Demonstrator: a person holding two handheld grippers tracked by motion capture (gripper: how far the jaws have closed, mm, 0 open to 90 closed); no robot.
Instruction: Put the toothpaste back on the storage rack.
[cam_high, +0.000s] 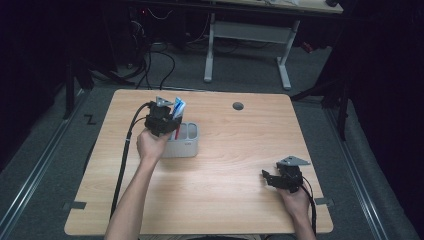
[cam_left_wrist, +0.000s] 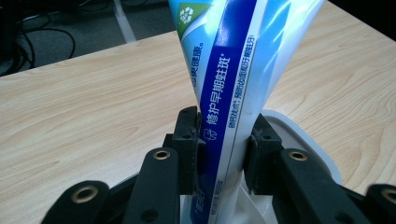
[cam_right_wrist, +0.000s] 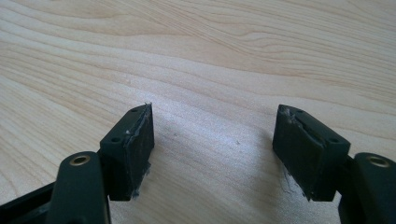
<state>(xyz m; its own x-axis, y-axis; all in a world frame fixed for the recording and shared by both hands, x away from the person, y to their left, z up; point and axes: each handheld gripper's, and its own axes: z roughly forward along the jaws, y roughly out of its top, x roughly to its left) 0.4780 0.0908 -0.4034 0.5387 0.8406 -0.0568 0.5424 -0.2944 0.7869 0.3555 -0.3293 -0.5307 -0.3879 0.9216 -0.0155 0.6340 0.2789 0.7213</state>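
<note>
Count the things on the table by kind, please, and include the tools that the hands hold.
Tools: 2 (left tool, right tool)
Toothpaste tubes: 1 (toothpaste tube)
Red sticks, perhaps pens: 1 (red stick)
Grey holders with compartments: 1 (grey holder)
Total: 5

A pale wood-grain worktop (cam_right_wrist: 233, 56) with a smooth matt finish is seen. The toothpaste tube (cam_left_wrist: 233, 70) is glossy printed plastic. The right tongs (cam_right_wrist: 212, 149) carry matt black pads (cam_right_wrist: 140, 144), frayed at the edges. The holder (cam_high: 187, 145) looks like matt grey plastic.
</note>
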